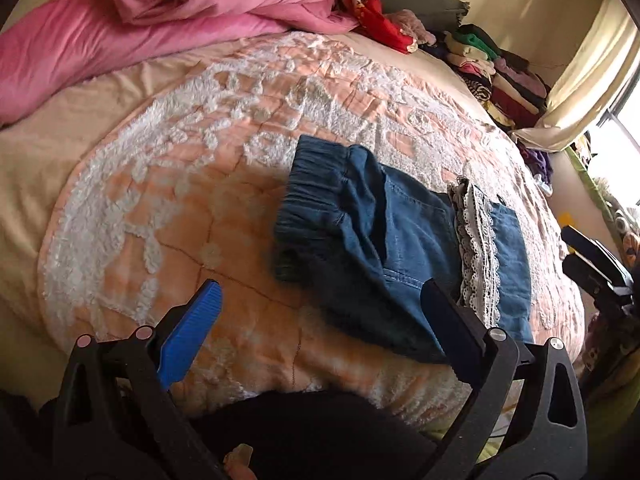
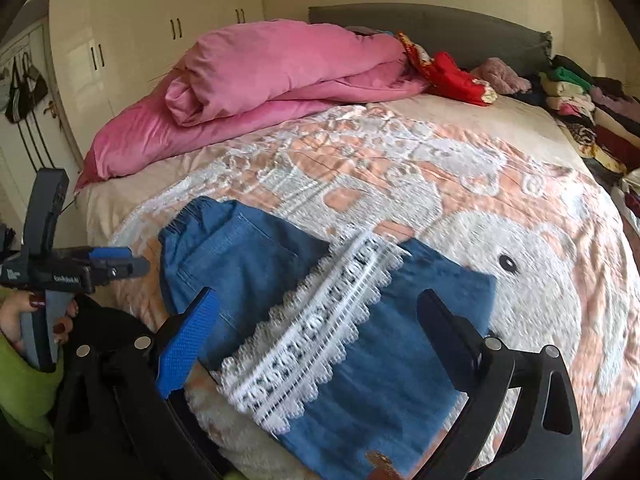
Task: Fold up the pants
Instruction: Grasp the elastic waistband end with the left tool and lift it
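Wardrobe (image 2: 132, 40) in right view only; pants (image 2: 332, 320) folded.

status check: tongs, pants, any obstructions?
Left tongs open, empty; right tongs open, empty. Denim pants folded on the bedspread, lace hem on top. Nothing in the way.

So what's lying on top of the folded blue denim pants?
A white lace-trimmed cuff lies across the blue denim pants. The denim beneath that lace is covered. Neither gripper touches them.
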